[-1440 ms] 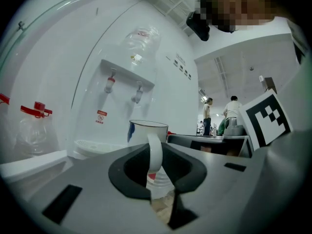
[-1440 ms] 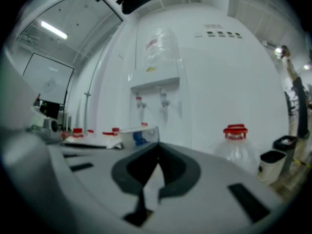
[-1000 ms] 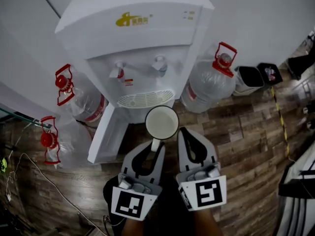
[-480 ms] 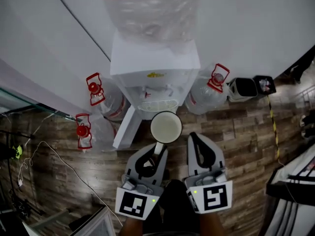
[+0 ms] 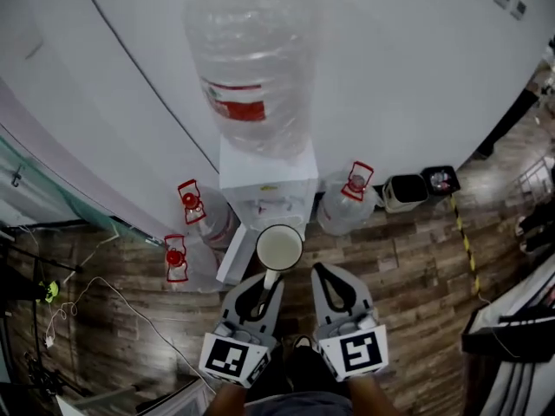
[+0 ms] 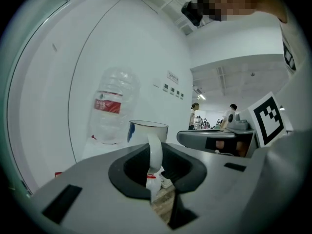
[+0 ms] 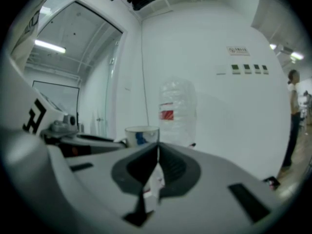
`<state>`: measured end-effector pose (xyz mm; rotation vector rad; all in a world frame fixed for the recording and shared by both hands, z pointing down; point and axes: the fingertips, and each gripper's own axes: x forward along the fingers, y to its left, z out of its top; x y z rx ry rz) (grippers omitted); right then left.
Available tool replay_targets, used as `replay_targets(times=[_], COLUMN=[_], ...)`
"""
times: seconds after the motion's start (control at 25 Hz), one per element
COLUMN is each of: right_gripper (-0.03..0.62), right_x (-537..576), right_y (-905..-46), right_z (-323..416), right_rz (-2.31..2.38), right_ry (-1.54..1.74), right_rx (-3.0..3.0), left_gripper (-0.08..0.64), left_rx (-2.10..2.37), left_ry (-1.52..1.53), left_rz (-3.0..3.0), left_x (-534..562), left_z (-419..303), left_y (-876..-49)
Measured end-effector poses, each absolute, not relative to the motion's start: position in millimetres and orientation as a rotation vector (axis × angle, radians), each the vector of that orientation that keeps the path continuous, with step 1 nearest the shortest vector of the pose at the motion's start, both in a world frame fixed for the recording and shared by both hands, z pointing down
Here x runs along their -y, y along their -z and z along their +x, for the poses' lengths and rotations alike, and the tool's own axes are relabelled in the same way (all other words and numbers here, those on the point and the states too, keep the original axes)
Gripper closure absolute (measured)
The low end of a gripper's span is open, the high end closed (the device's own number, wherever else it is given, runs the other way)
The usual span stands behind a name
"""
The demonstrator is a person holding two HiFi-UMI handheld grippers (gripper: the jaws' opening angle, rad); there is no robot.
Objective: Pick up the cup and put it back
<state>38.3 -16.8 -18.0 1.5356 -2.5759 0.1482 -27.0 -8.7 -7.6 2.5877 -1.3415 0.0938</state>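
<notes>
- Closest to the person, the two marker cubes sit side by side, the left one (image 5: pixel 234 360) and the right one (image 5: pixel 355 352)
- Left gripper (image 5: pixel 267 282) points almost level, jaws clamped on the thin white handle of the cup (image 5: pixel 278 248)
- The cup hangs in the air off that handle, upright, mouth open to the ceiling, a blue mark on its side, in front of the water dispenser (image 5: pixel 264 185)
- Right gripper (image 5: pixel 323 274) is just beside the cup on its right, not touching it; jaws pressed together with nothing between them
- Down below, the wooden floor (image 5: pixel 416 267)
- The dispenser stands against the white wall (image 5: pixel 390 76), a big clear bottle (image 5: pixel 251 68) with a red label upside down on top
- Spare jugs with red handles stand on the floor either side: two at the left (image 5: pixel 195 241), one at the right (image 5: pixel 347 206)
- A small dark bin (image 5: pixel 403 191) stands just past the right jug, against the wall
- Far off, the left gripper view catches people (image 6: pixel 195 116) standing in a bright room
</notes>
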Motion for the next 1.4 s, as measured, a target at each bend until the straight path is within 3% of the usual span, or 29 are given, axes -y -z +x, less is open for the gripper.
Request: replay_targets(times=[0.4, 1.4], right_gripper=[0.569, 0.569], right_x=[-61, -96], right_y=[73, 76], right_z=[43, 38], right_rz=[1.509, 1.483], right_ry=[-0.121, -0.163], right_rx=[2.577, 2.665], left_gripper=[0.494, 0.494], left_rx=[1.324, 1.377], left_ry=[0.049, 0.071], left_rz=[2.611, 2.585], left_x=[-56, -93], left_z=[-18, -23], left_y=[77, 77])
